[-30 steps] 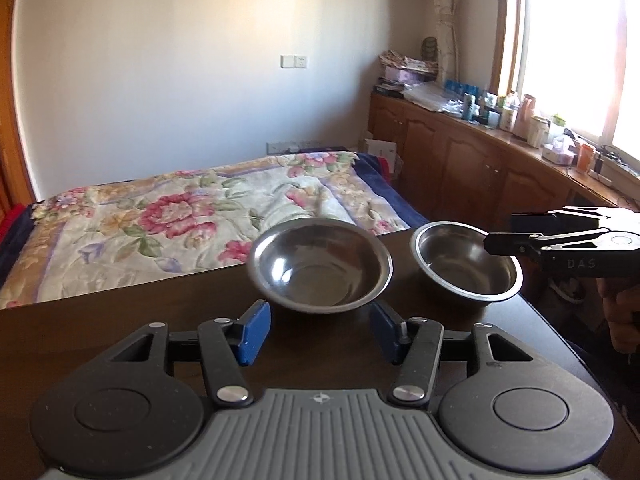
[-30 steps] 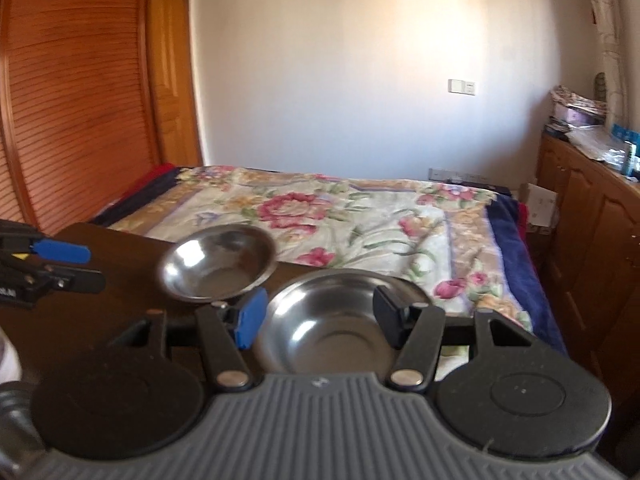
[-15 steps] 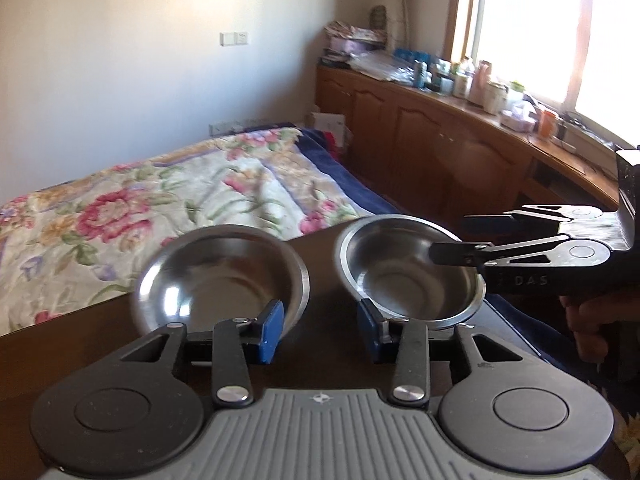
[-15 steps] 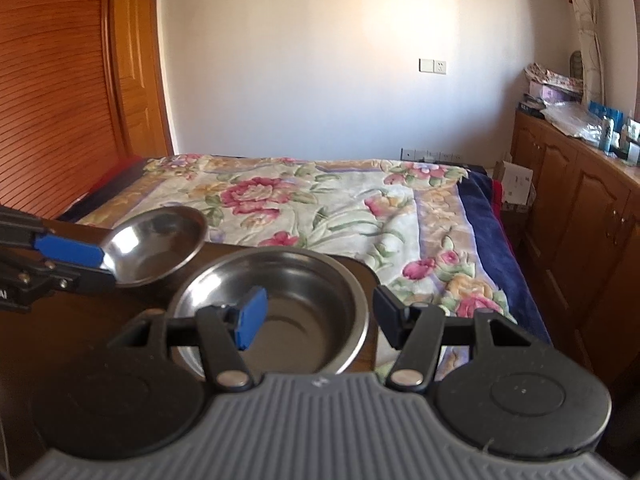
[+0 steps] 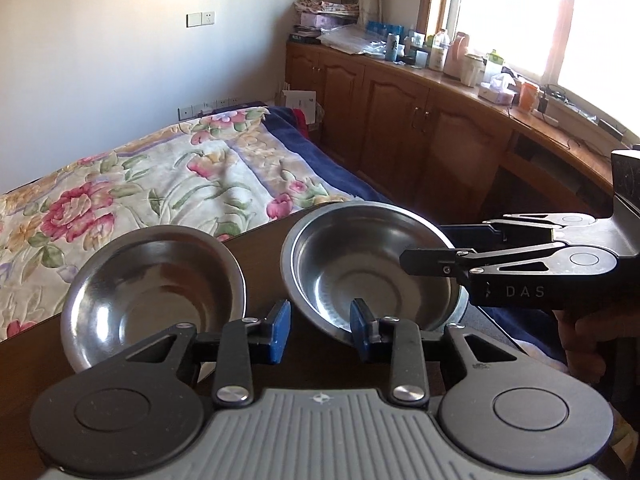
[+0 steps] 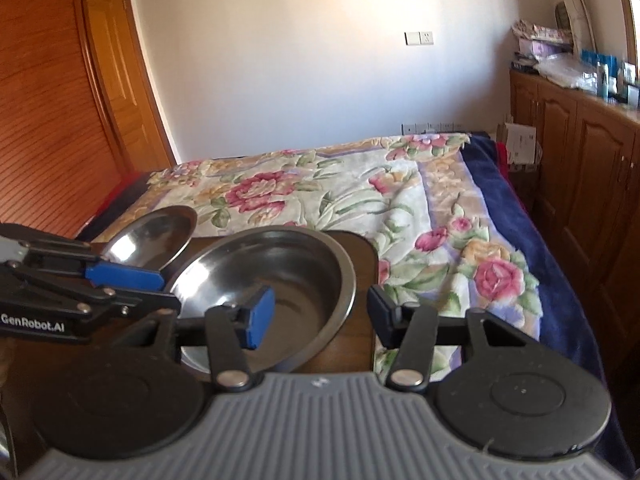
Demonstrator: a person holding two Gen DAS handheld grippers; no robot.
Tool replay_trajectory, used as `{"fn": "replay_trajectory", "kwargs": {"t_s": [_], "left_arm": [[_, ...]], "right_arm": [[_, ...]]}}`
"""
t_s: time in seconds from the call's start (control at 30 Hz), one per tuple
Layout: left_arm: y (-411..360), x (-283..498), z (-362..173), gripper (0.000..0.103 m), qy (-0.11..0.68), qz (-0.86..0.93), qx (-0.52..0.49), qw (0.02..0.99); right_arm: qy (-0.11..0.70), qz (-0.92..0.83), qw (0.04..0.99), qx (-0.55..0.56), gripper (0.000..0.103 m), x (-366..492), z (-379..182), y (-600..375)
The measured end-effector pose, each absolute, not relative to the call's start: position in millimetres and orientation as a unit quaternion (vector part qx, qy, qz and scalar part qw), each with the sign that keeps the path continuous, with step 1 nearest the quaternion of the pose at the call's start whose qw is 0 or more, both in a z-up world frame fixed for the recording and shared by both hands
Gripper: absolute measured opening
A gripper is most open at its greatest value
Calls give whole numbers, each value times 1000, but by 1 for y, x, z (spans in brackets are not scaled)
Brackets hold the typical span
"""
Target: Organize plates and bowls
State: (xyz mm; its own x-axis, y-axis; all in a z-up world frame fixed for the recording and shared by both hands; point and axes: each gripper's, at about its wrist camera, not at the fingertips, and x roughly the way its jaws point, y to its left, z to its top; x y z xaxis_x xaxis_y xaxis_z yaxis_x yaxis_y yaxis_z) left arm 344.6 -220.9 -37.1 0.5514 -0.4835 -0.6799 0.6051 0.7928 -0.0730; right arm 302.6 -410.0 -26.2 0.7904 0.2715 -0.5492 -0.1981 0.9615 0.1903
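Left wrist view: two shiny steel bowls (image 5: 372, 272), both grippers' jaws narrowing, right gripper (image 6: 316, 312) seemingly astride the rim

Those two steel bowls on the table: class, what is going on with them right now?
A person holds a gripping tool in each hand at a dark table beside a bed. Both tools work on the larger steel bowl: the right tool straddles its right rim, jaws closing, and the left tool closes in at its near rim. The bowl sits tilted. The smaller bowl lies untouched alongside.
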Motion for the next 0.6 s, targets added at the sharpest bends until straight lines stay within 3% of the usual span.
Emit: {"fn": "replay_trajectory", "kwargs": {"t_s": [0.2,0.3,0.5,0.6], "left_arm": [[-225,348,-43,35,366,-308,91,874],[-228,350,-44,35,372,-307,94,871],[-229,349,-44,24,375,-300,94,872],[-226,344,-40,20,368,-300,97,875]], "right_arm": [[306,127,940,78,45,302,-32,-410],[310,131,938,86,36,301,-35,-410],[315,129,934,109,22,299,-37,-412],[311,126,936,111,21,295,-31,-412]]}}
